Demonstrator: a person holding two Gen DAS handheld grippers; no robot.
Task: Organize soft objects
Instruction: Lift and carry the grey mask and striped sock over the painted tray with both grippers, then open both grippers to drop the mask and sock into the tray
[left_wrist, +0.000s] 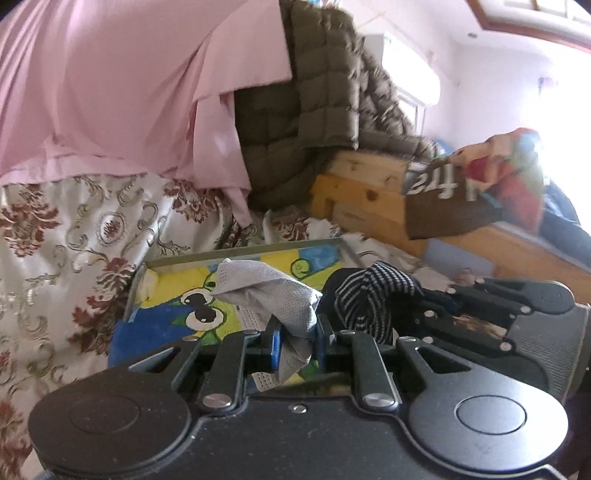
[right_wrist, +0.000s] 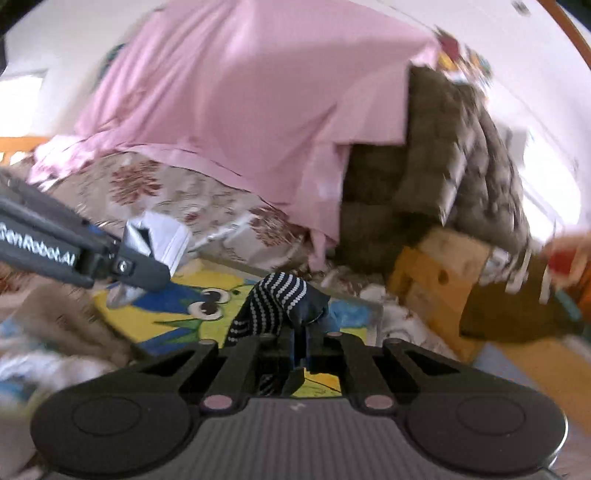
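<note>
My left gripper (left_wrist: 297, 338) is shut on a grey mesh sock (left_wrist: 273, 295), which bunches up above its blue pads. It also shows in the right wrist view (right_wrist: 147, 254) at the left, with the grey sock (right_wrist: 159, 240) in it. My right gripper (right_wrist: 301, 347) is shut on a dark blue sock with white stripes (right_wrist: 273, 306), held upright. That gripper (left_wrist: 424, 314) and the striped sock (left_wrist: 369, 295) appear at the right of the left wrist view. Both hang over a cartoon frog tray (left_wrist: 177, 291), also seen in the right wrist view (right_wrist: 177, 314).
A floral bedspread (left_wrist: 66, 240) lies under the tray. A pink sheet (left_wrist: 110, 92) and an olive quilted jacket (left_wrist: 317, 110) hang behind. A wooden bed frame (left_wrist: 369, 192) with a brown printed cloth (left_wrist: 443, 206) draped on it stands at the right.
</note>
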